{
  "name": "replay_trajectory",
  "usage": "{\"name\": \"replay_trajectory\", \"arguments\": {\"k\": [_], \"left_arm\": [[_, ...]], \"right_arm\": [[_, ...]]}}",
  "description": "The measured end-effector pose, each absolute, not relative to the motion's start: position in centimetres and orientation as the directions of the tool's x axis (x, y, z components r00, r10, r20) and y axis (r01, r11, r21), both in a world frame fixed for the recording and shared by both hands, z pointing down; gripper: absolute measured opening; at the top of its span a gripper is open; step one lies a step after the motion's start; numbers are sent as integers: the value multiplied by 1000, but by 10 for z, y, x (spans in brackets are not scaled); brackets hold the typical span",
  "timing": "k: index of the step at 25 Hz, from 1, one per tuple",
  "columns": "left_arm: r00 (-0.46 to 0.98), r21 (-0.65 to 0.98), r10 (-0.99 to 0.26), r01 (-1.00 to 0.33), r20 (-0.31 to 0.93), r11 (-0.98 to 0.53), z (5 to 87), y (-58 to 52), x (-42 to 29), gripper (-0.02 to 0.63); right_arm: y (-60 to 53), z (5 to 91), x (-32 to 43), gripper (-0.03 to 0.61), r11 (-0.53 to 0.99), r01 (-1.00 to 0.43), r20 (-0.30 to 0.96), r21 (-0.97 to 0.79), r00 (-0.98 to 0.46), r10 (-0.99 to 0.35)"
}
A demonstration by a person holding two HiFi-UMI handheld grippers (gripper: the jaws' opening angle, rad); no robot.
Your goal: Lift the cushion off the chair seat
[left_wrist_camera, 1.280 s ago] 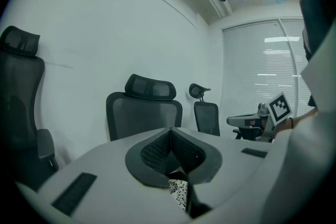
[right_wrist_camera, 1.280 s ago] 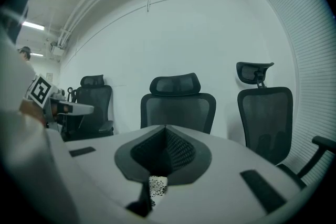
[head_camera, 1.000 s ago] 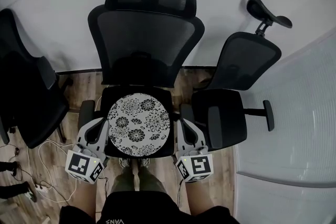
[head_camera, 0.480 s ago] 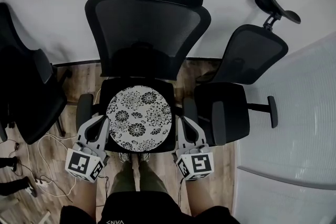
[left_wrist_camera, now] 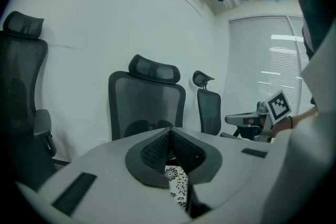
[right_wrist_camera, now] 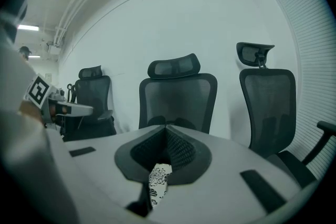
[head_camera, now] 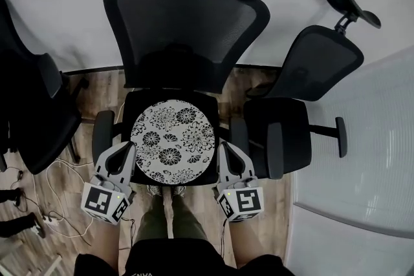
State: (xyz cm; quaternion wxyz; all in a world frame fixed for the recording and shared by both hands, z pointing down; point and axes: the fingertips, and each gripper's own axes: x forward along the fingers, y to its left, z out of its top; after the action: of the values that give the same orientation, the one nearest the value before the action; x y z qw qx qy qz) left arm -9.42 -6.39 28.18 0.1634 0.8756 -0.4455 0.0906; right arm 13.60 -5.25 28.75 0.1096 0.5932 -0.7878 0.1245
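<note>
A round cushion (head_camera: 172, 142) with a black-and-white flower print lies over the black seat (head_camera: 137, 103) of the mesh office chair (head_camera: 184, 29) in the head view. My left gripper (head_camera: 130, 149) is at the cushion's left edge and my right gripper (head_camera: 222, 148) at its right edge. Both are shut, and the printed fabric shows in the gap of each. In the left gripper view the pads (left_wrist_camera: 157, 147) meet above the cushion (left_wrist_camera: 177, 183). The right gripper view shows the same, with the cushion (right_wrist_camera: 157, 181) under the shut pads (right_wrist_camera: 181, 149).
A second black chair (head_camera: 284, 139) stands close on the right and a third (head_camera: 32, 119) on the left. Cables (head_camera: 52, 203) trail over the wood floor at the lower left. A pale blind wall (head_camera: 369, 152) runs down the right. The person's legs (head_camera: 168, 223) stand before the seat.
Both grippers have come down a little together with the cushion between them, toward the seat. The jaws have stayed shut.
</note>
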Motion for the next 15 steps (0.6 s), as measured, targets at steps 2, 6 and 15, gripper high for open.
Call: {"name": "replay_trajectory", "arguments": {"k": [2,6,15], "left_arm": [[586,207,-749,-810,311,-548,287,-64,-94,12],[584,211,-746,-812,320,-545,297,-65,-93,12],[579,220,-738,-815,346,-536,322,-64,-91,12]], "right_arm": [[-53,293,137,17,265,-962,324,-68,-273,-906],[-55,302,138,17,262,-962,334,-71,-271,-903],[-53,329,141,17,259,-962,364,-84,-271,-891]]}}
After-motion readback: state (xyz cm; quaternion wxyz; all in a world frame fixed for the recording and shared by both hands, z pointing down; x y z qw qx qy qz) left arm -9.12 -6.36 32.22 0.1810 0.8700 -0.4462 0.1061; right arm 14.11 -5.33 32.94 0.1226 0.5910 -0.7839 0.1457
